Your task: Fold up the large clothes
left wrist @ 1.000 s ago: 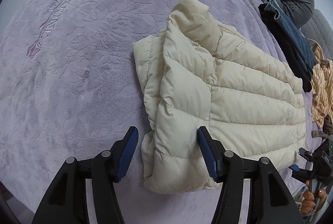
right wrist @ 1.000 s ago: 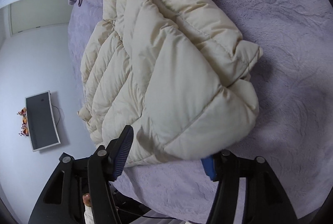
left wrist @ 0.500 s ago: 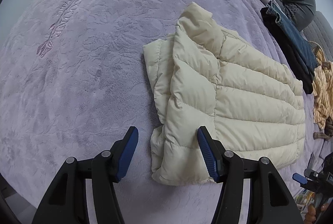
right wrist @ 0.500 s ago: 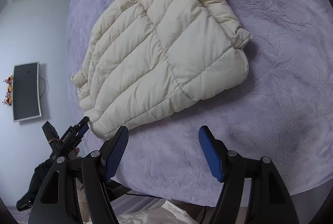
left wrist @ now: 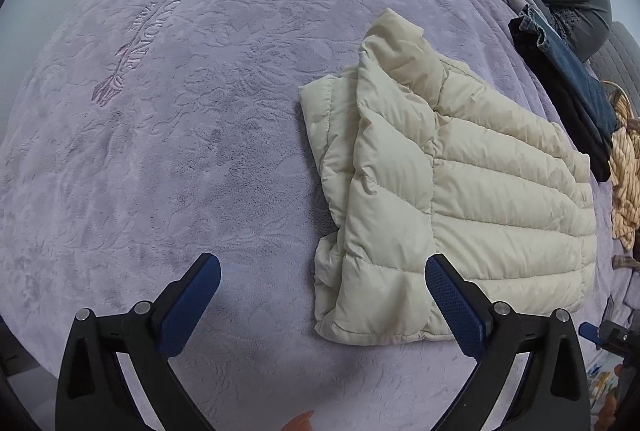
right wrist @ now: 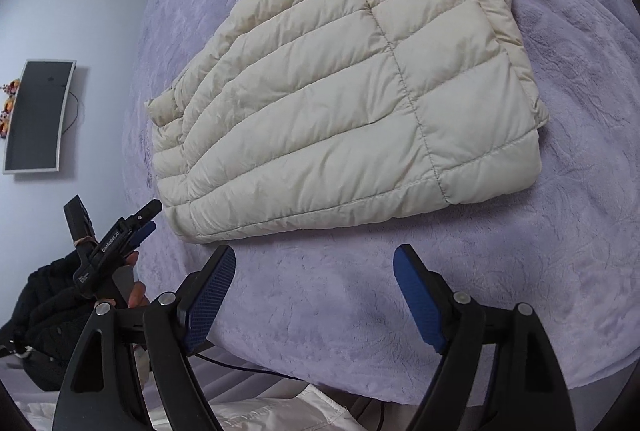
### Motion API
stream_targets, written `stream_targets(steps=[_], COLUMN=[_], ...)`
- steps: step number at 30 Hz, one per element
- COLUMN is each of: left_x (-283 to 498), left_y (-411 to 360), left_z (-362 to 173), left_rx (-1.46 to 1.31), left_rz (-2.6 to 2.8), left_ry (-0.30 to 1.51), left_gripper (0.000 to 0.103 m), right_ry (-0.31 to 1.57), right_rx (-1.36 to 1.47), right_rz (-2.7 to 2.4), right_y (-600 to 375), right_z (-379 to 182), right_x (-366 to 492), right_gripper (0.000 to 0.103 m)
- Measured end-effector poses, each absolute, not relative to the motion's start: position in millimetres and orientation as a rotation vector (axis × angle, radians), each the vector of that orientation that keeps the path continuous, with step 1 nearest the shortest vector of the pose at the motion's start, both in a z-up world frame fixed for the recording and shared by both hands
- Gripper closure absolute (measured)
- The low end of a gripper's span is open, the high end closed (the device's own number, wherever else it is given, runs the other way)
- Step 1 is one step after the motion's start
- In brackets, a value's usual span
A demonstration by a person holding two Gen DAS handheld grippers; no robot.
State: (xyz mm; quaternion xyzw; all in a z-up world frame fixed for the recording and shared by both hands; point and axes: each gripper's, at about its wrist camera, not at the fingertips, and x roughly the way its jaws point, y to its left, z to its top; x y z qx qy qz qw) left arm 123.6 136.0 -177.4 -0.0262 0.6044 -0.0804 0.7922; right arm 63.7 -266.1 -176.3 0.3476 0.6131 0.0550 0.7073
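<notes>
Cream puffer jacket [left wrist: 452,191] seen folded flat on lilac bedspread [left wrist: 180,151]. Left gripper [left wrist: 324,291] held over bedspread, jaws just opened wide; jacket's near corner lies ahead between fingertips, nearer right finger, untouched by pads. Right gripper [right wrist: 314,285] jaws also just opened, standing apart, nothing clamped; jacket lies just beyond fingertips, ahead and toward left finger. Dark clothes pile [left wrist: 568,91] noted beyond jacket, past right finger of left gripper.

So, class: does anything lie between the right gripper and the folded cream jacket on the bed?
Nothing visible does. Only bare purple bedspread separates the open right gripper from the jacket. The jacket lies free of the pads, whose jaws have just been opening.
</notes>
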Motion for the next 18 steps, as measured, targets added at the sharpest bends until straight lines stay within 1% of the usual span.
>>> stream_targets(steps=[11,18], left_x=[122.5,126.3], left_y=[134.8,122.6], left_z=[-176.2,-152.5], left_rx=[-0.049,-0.059], left_rz=[-0.172,-0.215], left_ry=[1.310,1.250], left_gripper=[0.001,0.001], right_ry=[1.359,1.362], right_rx=[0.644,0.478], right_rz=[0.165,0.073], right_y=[-248.9,-241.6], right_z=[-167.7,-156.0], right_x=[72.5,86.6], right_gripper=[0.018,0.018])
